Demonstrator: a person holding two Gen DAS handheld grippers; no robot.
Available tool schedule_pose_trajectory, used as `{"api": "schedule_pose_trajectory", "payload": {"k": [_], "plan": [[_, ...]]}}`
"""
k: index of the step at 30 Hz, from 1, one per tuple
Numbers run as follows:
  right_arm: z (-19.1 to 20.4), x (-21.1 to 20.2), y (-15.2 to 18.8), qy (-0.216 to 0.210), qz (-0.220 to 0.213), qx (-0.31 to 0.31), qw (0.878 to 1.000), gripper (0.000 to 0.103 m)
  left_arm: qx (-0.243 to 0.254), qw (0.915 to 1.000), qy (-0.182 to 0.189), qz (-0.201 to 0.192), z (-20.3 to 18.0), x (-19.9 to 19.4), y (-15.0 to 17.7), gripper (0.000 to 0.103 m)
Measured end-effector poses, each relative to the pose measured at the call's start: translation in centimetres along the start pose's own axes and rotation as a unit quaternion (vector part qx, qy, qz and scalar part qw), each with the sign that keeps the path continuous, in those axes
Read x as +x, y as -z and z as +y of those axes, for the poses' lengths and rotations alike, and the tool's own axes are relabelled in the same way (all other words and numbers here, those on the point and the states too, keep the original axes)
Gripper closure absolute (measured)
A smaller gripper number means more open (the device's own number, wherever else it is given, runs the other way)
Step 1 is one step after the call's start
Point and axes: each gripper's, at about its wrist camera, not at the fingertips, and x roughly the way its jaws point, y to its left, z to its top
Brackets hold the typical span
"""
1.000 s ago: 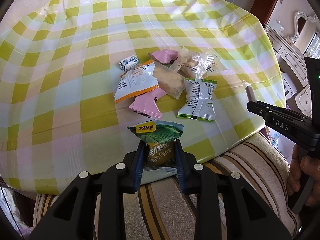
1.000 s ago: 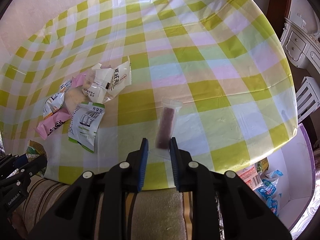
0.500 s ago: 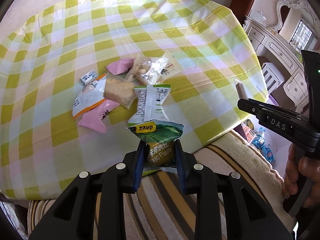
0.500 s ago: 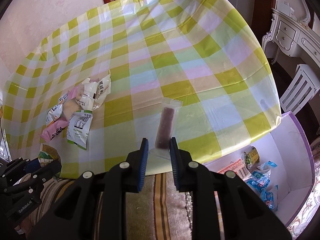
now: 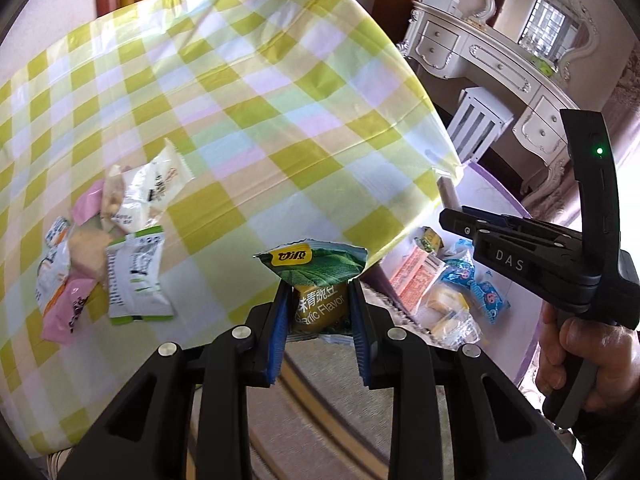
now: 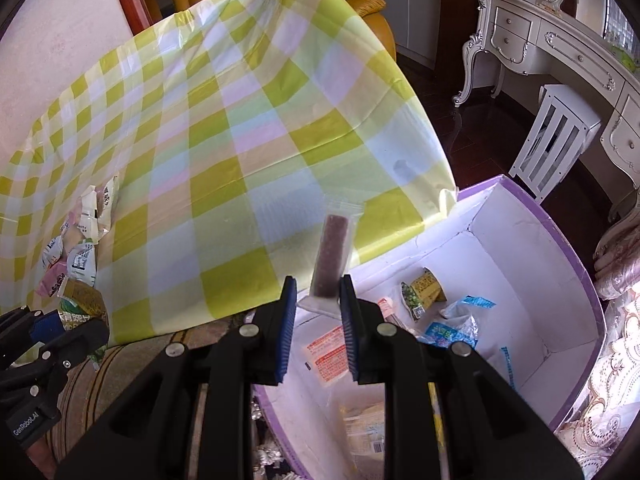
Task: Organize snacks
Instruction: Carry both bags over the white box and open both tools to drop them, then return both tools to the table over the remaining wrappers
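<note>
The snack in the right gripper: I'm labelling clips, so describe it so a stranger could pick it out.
Find the purple-edged white box beside the checked table. Above its near corner, the right gripper holds a slim dark-brown bar in a clear wrapper, upright. Every other packet is printed and opaque.

Lower end of the green pea packet (image 5: 320,280) hidden between the left tool (image 5: 320,316) pads; snack pile (image 6: 76,256) labels too small to read; box (image 6: 576,280) near corner cut off by frame edge.
</note>
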Motion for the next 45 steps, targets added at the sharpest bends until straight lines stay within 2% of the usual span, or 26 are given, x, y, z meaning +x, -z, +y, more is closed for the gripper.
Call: {"api": "schedule_pose_trajectory", "payload": {"k": [6,17,18,19,21,27,31,35,41,45], "plan": [[-3.4,0.7,0.6,0.016,0.008,0.029,0.999,0.081,0.021,0.9976,0.059,0.031,-3.5,2.7,-1.3,0.076],[-7.6,1.2,0.6,0.044,0.013,0.068,0.997,0.079,0.063,0.9872,0.125,0.077,-8.1,5.8,-1.8,0.075],[-7.8,1.2,0.6,0.048,0.014,0.073,0.996,0.077,0.063,0.9869,0.125,0.081,-8.2,5.9,-1.8,0.071],[-8.0,1.3,0.6,0.051,0.015,0.077,0.996,0.068,0.063,0.987,0.123,0.082,-8.2,6.0,-1.8,0.063],[-8.2,1.2,0.5,0.053,0.013,0.081,0.995,0.057,0.059,0.9872,0.125,0.08,-8.0,6.0,-1.8,0.057],[-7.2,0.8,0.2,0.044,0.008,0.077,0.996,0.042,0.05,0.9894,0.119,0.067,-7.5,5.5,-2.0,0.052],[-6.1,0.3,-0.1,0.036,0.004,0.07,0.997,0.032,0.038,0.9928,0.103,0.049,-6.6,4.5,-2.0,0.05],[-4.7,-0.1,-0.5,0.026,0.0,0.062,0.998,0.027,0.017,0.9953,0.089,0.033,-5.0,3.6,-1.8,0.05],[-2.1,-0.6,-1.0,0.011,-0.003,0.046,0.999,0.026,-0.017,0.998,0.06,0.004,-2.1,1.7,-1.3,0.049],[-0.2,-0.9,-1.1,-0.004,-0.005,0.036,0.999,0.026,-0.046,0.9979,0.036,-0.026,0.4,0.1,-1.0,0.045]]}}
